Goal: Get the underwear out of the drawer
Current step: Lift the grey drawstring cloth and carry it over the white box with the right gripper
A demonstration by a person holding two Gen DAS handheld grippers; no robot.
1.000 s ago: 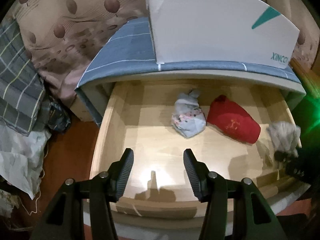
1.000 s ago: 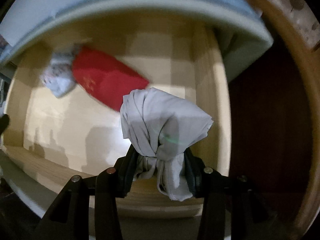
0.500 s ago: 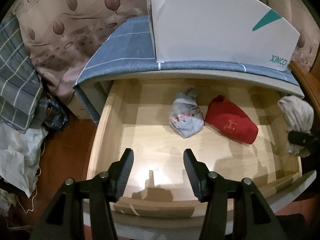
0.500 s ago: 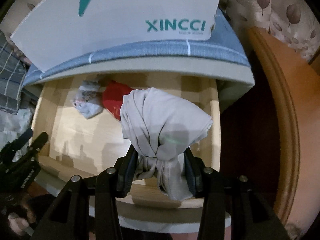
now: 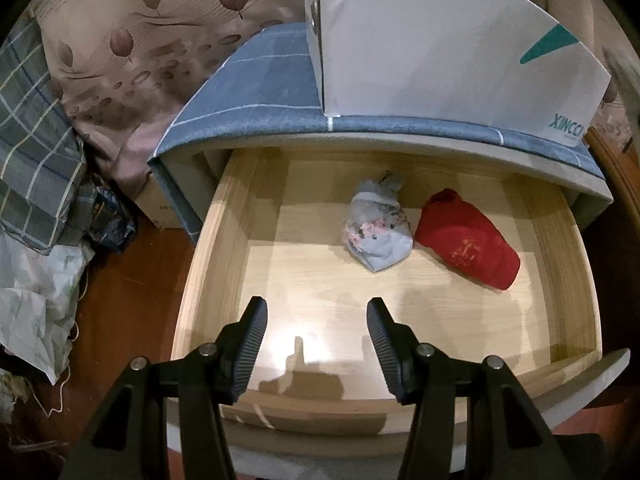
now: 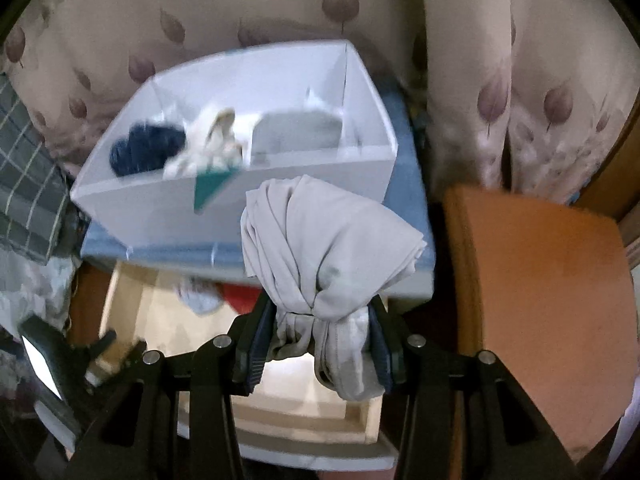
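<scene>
My right gripper (image 6: 316, 344) grasps grey underwear (image 6: 324, 256) before the white box (image 6: 240, 196), while my left gripper (image 5: 316, 344) hangs released over the drawer (image 5: 224, 208).

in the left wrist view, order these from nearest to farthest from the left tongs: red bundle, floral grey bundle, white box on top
1. floral grey bundle, on the drawer floor just ahead of the left tongs, slightly to the right.
2. red bundle, farther right in the drawer, touching the grey one.
3. white box, on the blue-covered top behind the drawer, clearly farthest.
</scene>
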